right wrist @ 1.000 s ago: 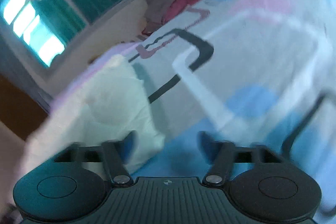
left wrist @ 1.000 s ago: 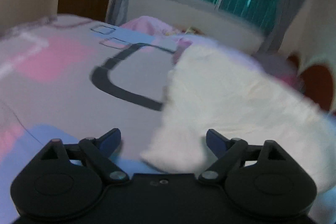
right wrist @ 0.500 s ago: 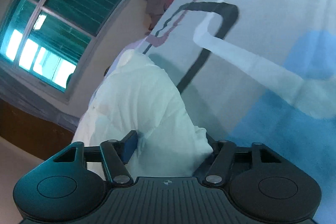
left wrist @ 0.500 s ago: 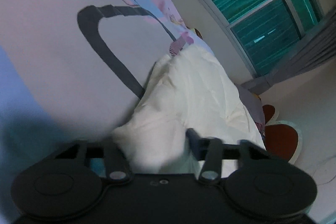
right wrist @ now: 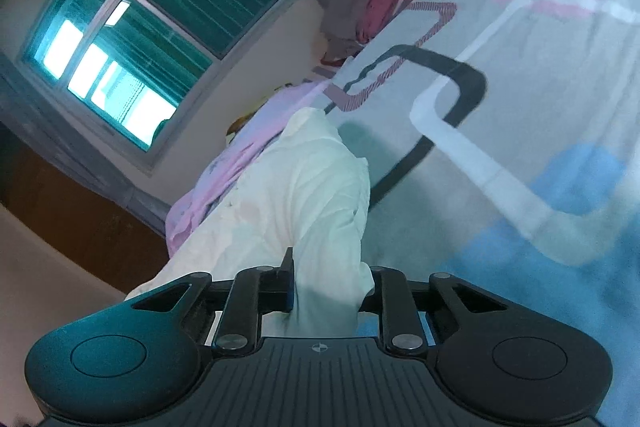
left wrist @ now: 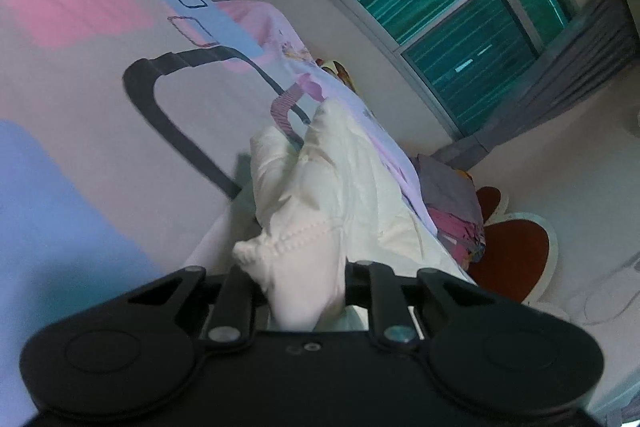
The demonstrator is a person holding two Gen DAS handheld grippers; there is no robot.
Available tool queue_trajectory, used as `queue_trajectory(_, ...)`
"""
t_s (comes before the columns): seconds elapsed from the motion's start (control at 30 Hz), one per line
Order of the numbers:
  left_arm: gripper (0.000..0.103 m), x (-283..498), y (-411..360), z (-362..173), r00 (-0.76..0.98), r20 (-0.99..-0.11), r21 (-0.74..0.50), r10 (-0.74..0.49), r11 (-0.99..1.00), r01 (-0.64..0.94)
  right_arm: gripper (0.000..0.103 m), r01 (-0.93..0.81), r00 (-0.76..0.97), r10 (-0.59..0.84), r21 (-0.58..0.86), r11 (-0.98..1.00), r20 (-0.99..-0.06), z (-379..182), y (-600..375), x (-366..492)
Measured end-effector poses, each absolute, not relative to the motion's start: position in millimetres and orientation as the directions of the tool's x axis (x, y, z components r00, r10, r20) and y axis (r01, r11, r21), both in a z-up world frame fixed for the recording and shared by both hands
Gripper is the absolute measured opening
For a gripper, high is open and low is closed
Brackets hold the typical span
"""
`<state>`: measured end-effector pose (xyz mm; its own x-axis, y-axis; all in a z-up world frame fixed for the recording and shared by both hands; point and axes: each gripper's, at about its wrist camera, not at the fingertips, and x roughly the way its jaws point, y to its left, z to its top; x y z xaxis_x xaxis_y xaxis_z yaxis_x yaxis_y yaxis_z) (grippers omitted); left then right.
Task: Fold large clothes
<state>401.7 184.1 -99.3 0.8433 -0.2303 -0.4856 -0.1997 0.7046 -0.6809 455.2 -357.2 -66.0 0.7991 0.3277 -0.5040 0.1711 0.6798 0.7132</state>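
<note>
on the bed (left wrist: pixel 80 131), atop a patterned sheet w/ pink, blue & dark grey shapes: cream garment (left wrist: pixel 340 183), crumpled, stretching away toward the window (left wrist: pixel 460 15). near corner lifted off the sheet & bunched up, w/ a stitched seam across the fold. left gripper (left wrist: pixel 304 295) fingers just closed down, now clamped on that bunched cream corner; cloth fills the gap between them. fingertips themselves hidden by fabric.

right wrist view: same cream garment (right wrist: pixel 304 195) running from the gripper up toward a pink cloth (right wrist: pixel 224 167) at the bed's far edge. right gripper (right wrist: pixel 326 291) fingers also just closed, clamped on a thick fold of it; left-side finger (right wrist: pixel 286 279) pressed flat against the cloth, other side buried in fabric. both grips on the near edge, one corner each.

beyond the bed: heap of grey & magenta clothes (right wrist: pixel 368 3), teal-lit window w/ grey curtains (left wrist: pixel 568 67), red-brown rug w/ pale border (left wrist: pixel 516 259) on the floor.
</note>
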Motion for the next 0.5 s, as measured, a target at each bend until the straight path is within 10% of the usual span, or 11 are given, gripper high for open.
queue_trajectory(0.5, 0.018, 262, 168, -110, 0.824, -0.509, -0.693, -0.246, 0.685, -0.224, 0.021, 0.165, 0.771, 0.328, 0.670, 0.724, -0.545, -55, -383, 308)
